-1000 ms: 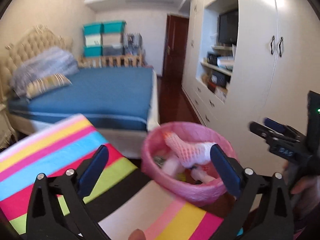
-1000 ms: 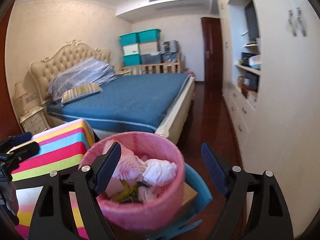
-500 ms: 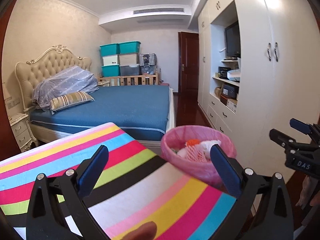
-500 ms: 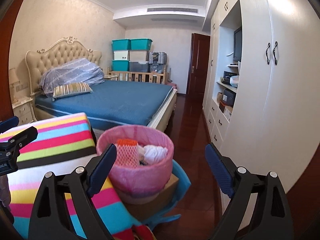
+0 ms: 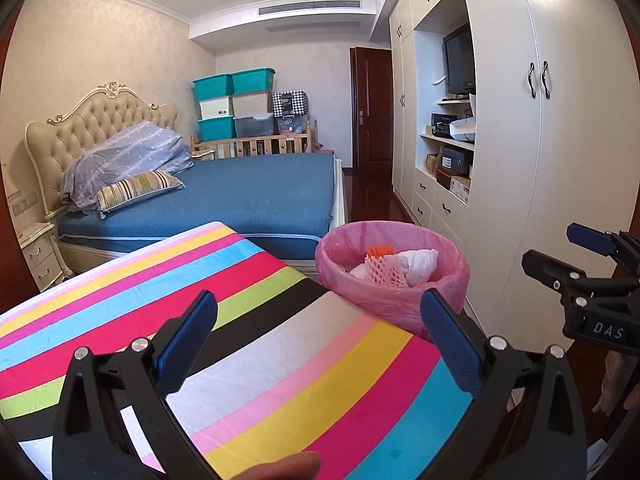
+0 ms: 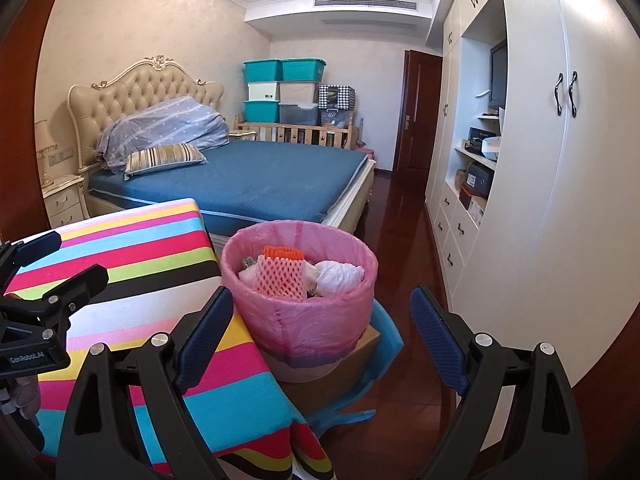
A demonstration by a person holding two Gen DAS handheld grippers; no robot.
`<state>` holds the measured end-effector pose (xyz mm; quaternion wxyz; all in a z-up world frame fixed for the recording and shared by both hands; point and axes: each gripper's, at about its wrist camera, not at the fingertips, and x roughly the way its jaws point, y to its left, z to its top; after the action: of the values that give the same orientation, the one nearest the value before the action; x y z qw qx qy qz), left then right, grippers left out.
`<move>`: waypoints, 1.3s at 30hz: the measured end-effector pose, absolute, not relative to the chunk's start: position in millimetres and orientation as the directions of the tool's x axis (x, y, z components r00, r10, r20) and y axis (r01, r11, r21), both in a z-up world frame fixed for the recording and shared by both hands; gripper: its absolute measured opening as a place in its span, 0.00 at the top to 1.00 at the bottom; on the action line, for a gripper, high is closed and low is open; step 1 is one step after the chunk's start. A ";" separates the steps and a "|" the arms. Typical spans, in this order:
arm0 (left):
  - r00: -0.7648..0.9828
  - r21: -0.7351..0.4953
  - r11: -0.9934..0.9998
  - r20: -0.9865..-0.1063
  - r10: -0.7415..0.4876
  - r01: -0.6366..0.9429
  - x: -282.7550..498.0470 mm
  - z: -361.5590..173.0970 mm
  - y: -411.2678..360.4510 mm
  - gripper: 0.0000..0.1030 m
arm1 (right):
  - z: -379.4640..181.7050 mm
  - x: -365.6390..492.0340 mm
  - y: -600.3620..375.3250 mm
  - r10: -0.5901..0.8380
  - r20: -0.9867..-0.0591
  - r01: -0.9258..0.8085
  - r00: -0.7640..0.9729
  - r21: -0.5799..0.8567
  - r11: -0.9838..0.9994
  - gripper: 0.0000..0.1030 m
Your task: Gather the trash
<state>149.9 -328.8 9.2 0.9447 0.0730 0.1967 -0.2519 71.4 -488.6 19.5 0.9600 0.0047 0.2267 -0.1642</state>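
A bin lined with a pink bag (image 5: 436, 298) (image 6: 316, 324) stands beside the striped table (image 5: 248, 332) (image 6: 132, 264). Inside lie a pink foam net (image 5: 382, 272) (image 6: 280, 274), an orange net piece (image 6: 283, 253) and white crumpled plastic (image 5: 420, 262) (image 6: 340, 276). My left gripper (image 5: 320, 340) is open and empty above the table, short of the bin. My right gripper (image 6: 322, 330) is open and empty, just before the bin; it also shows at the right edge of the left wrist view (image 5: 576, 264).
The bin rests on a cardboard box (image 6: 348, 360) over a blue sheet (image 6: 384, 336). A blue bed (image 5: 256, 196) lies behind, white wardrobes (image 6: 560, 208) on the right, dark wood floor (image 6: 404, 224) between. Storage boxes (image 5: 236, 104) are stacked at the far wall.
Both grippers have drawn back and risen from the bin, so it looks smaller and farther. Both stay open and empty.
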 end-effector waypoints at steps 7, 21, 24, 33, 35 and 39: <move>0.787 0.052 0.856 -0.426 -0.446 0.514 152.3 4.0 -334.7 0.04 | 20.0 71.1 -486.5 -0.308 -0.437 0.308 0.845 -0.073 0.949 0.17; 0.771 0.037 0.853 -0.450 -0.451 0.521 155.6 -3.6 -336.8 0.04 | 18.2 70.5 -490.8 -0.321 -0.445 0.324 0.836 -0.071 0.943 0.17; 0.771 0.037 0.852 -0.449 -0.452 0.522 155.7 -4.0 -337.2 0.04 | 17.4 70.6 -490.2 -0.325 -0.446 0.327 0.834 -0.075 0.942 0.17; 0.769 0.031 0.851 -0.446 -0.458 0.525 156.9 -6.1 -336.0 0.04 | 17.8 70.3 -490.0 -0.325 -0.446 0.328 0.834 -0.074 0.942 0.17; 0.770 0.031 0.850 -0.443 -0.459 0.525 156.6 -6.1 -336.4 0.04 | 17.7 70.5 -490.0 -0.326 -0.446 0.328 0.833 -0.075 0.942 0.17; 0.775 0.028 0.853 -0.434 -0.459 0.521 155.3 -5.2 -333.6 0.04 | 17.5 70.3 -489.8 -0.326 -0.444 0.329 0.835 -0.074 0.942 0.17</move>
<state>155.3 -333.6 -5.2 0.9392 0.0735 0.2107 -0.2610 70.3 -489.8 17.5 0.9577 0.0028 0.2313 -0.1710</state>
